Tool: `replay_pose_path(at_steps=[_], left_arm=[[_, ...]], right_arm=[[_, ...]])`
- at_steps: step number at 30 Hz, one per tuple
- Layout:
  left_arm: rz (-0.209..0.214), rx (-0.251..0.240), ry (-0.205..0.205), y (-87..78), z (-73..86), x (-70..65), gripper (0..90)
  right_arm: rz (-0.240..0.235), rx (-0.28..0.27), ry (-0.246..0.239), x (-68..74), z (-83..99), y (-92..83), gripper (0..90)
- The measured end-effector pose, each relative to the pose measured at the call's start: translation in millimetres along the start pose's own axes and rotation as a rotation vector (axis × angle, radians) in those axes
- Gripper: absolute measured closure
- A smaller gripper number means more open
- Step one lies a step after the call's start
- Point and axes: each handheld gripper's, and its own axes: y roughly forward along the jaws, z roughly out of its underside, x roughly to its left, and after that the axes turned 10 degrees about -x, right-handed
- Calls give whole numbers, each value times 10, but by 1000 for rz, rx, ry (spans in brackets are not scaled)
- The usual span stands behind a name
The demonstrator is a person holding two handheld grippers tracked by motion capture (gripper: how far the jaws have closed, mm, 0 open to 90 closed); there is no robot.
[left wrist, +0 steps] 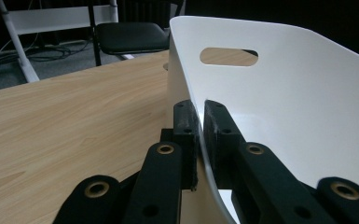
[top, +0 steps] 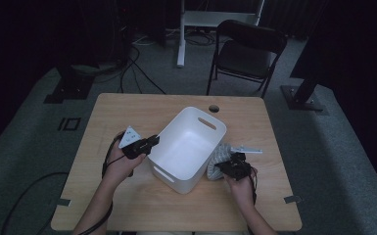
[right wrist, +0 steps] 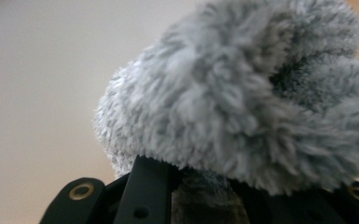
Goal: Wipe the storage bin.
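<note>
A white plastic bin [top: 188,147] with slot handles stands at the middle of the wooden table [top: 127,110]. My left gripper [top: 153,141] is shut on the bin's left rim. In the left gripper view the thin white wall [left wrist: 284,102] is pinched between the jaws of my left gripper [left wrist: 199,135]. My right gripper [top: 221,168] is at the bin's right side, shut on a fluffy grey cloth [top: 217,155]. In the right gripper view the grey cloth [right wrist: 242,102] bulges over the jaws of my right gripper [right wrist: 200,186], with the bin's white wall [right wrist: 37,93] close behind it.
A black folding chair [top: 247,51] and a white stand [top: 181,34] are on the floor beyond the table's far edge. A round cable hole [top: 214,108] is in the tabletop behind the bin. Cables trail from both grippers.
</note>
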Motion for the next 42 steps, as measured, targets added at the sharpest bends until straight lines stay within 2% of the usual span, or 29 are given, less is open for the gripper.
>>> replay_pose_path(at_steps=[4,7,9,12,17,21,22,25,27,32,42], left_arm=[[-7,1,-12,2,-2,0,839],[-12,3,-13,1,-3,0,840],[-12,2,-18,0,-1,5,839],[-13,-1,-22,2,1,3,835],[-19,-4,-29,2,4,4,836],[-13,-2,-21,3,1,1,838],[-6,-5,-22,3,4,7,838],[4,-10,-15,1,8,11,836],[3,-10,-15,3,7,7,836],[4,-10,-13,5,6,5,833],[1,-10,-11,8,6,3,832]], right_arm=[[12,48,11,-50,85,106,768],[7,59,21,-59,76,109,767],[-8,47,36,-47,55,74,767],[-41,12,30,16,-14,-40,766],[-93,-70,-9,203,-154,-297,765],[-89,-99,-86,409,-161,-382,765],[-85,-100,-96,422,-155,-376,765],[-94,-91,-80,396,-136,-326,765],[-82,-78,-86,384,-117,-288,766],[-75,-59,-68,331,-76,-223,766],[-43,13,-37,175,44,-31,766]])
